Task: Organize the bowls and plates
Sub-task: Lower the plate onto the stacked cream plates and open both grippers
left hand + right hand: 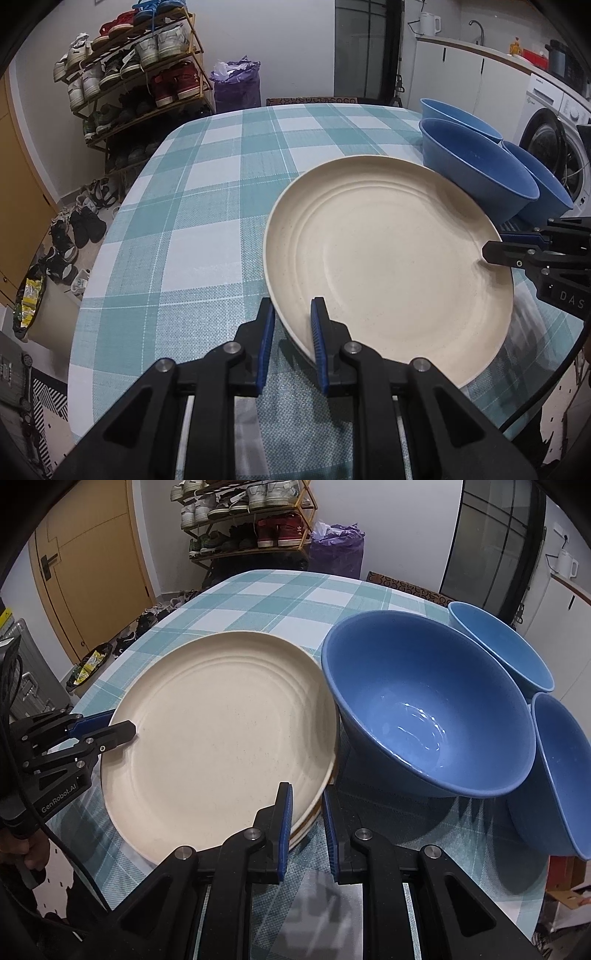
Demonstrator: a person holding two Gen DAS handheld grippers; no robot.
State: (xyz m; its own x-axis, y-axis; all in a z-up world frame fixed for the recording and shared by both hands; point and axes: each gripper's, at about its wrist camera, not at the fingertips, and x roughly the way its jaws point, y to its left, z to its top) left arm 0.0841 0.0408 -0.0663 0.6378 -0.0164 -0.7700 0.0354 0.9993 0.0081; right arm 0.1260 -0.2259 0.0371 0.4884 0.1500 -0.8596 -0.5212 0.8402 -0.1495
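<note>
Plate position: cream plate (388,258) sits on top of a stack of plates (314,808) on the checked tablecloth (192,221) of the table; its near-left rim runs between the fingers of the left tongs (293,314), and its opposite rim lies at the right tongs (308,805).
Left tongs: narrowed and pinching the plate's rim, one blue pad (318,332) on the upper face, the other finger outside and under the edge.
Right tongs: drawn close on the rim of the stack; in the right wrist view the edges of the lower plates show between its pads, and which plate it grips I cannot tell. In the left wrist view its tip (498,251) lies on the plate's far-right rim.
Plate orientation: face up, round, so no long axis; the right rim looks slightly raised, the ringed well open to the cameras.
Bowls: large blue bowl (424,709) just beyond and right of the right tongs, tilted with its mouth towards them, touching the plate's edge; two more blue bowls, one behind it (506,646) and one at its right (565,768), also tilted.
Person: a hand (26,845) holds the left tongs' handle.
</note>
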